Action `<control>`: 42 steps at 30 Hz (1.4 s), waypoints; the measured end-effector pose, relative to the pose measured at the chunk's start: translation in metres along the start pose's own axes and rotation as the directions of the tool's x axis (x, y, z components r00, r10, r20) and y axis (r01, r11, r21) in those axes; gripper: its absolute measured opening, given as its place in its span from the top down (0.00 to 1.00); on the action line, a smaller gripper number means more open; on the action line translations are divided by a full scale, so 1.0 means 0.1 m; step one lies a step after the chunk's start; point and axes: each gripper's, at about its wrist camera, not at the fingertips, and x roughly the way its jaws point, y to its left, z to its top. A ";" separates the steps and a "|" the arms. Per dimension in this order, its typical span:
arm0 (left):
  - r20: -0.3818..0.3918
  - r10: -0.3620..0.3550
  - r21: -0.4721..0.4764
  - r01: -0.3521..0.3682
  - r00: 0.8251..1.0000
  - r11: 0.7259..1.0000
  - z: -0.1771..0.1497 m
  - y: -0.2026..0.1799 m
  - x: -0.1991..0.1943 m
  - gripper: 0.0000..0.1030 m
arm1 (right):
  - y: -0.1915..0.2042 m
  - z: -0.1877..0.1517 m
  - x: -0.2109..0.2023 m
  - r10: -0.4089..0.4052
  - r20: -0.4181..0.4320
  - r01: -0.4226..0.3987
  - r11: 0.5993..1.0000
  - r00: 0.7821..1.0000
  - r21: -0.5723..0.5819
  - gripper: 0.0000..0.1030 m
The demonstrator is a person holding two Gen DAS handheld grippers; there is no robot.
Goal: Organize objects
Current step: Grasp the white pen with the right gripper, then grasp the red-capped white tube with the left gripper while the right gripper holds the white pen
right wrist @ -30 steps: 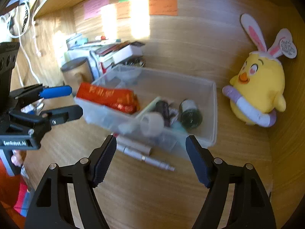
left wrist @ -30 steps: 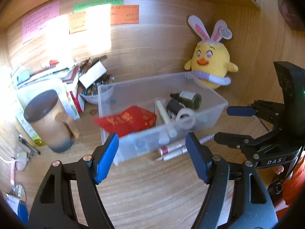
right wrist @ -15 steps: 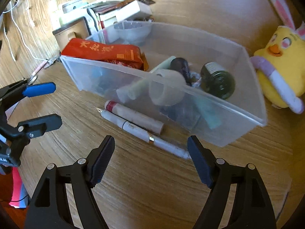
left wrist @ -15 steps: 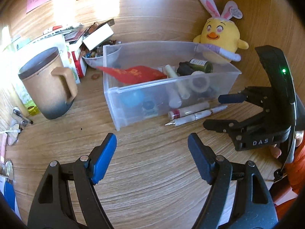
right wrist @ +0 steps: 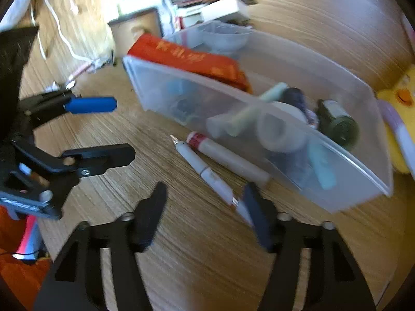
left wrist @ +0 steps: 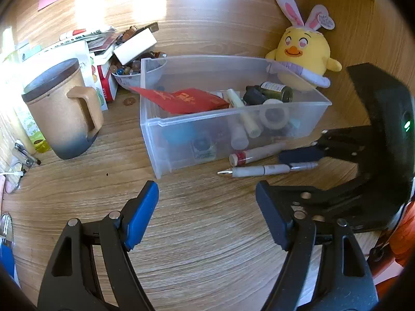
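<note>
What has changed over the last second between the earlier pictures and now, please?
Both grippers have come down and in toward the desk. The right gripper has closed in on the white pen lying in front of the clear bin, its open jaws now at the pen's rear end. The left gripper hangs open short of the bin. Nothing was gripped or released. Pen, capped tube, bin, mug and plush chick lie as before.

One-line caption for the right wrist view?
Open right hand-held gripper nears white pen lying beside clear bin.

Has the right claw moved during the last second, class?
Yes. In the left wrist view, the right claw has dropped toward the white pen before the clear bin.
</note>
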 end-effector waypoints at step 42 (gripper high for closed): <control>-0.158 -0.035 0.344 0.088 0.987 0.935 0.22 -1.00 0.45 0.58 | -0.58 -0.95 -0.56 -0.122 0.073 0.103 0.968 0.990 0.228 0.89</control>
